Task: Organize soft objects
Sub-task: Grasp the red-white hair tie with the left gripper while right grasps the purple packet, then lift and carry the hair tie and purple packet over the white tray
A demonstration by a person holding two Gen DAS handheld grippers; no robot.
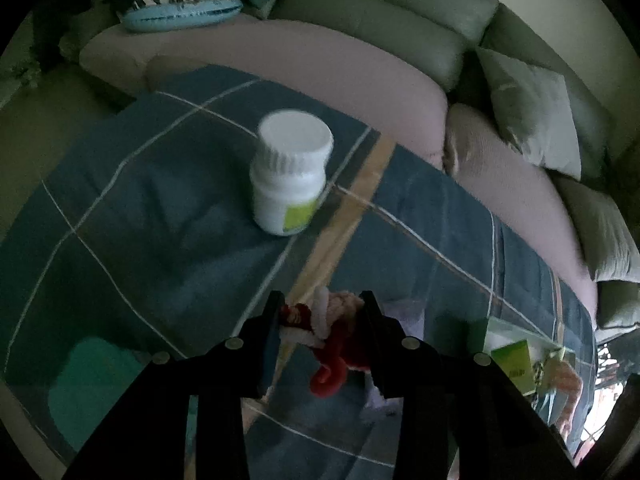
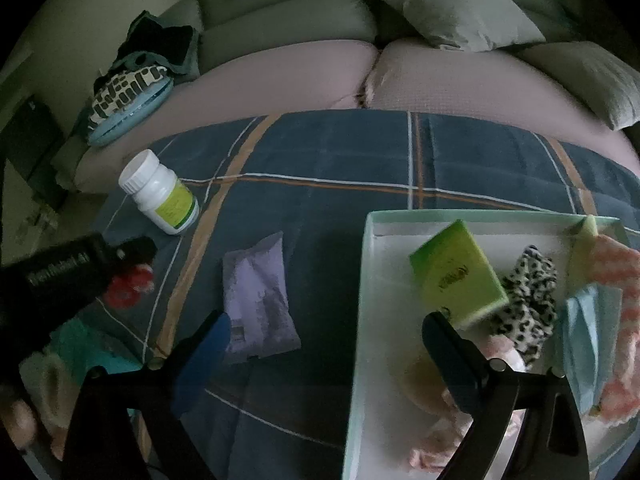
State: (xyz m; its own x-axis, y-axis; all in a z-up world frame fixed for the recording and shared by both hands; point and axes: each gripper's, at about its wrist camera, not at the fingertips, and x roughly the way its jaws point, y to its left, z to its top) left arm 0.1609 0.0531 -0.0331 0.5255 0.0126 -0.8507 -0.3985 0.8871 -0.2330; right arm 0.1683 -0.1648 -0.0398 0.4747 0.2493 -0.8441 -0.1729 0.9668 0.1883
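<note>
My left gripper (image 1: 322,320) is closed on a small red-and-white soft toy (image 1: 334,344) — fingers (image 1: 272,320) pinching it from both sides, red tail curling out below. It hangs just above the blue plaid blanket (image 1: 140,200).

My right gripper (image 2: 326,344) stands wide open and holds nothing. One finger (image 2: 212,340) is over the blanket, the other over the white tray (image 2: 362,300). Between them, on the blanket, lies a lavender pouch (image 2: 258,300), touching neither finger.

In the tray: a green box (image 2: 456,272), tilted, a leopard-print cloth (image 2: 528,300) beside it, a pink-and-white striped cloth (image 2: 624,320) along the right wall, pale blue fabric (image 2: 580,340) next to that.

Farther out — a white pill bottle (image 1: 290,176) upright on the blanket, well apart from the tray. Beyond the blanket, the mauve sofa seat (image 2: 300,76), then grey cushions (image 2: 452,4). A patterned pillow (image 2: 124,96) lies at the sofa's left end.
</note>
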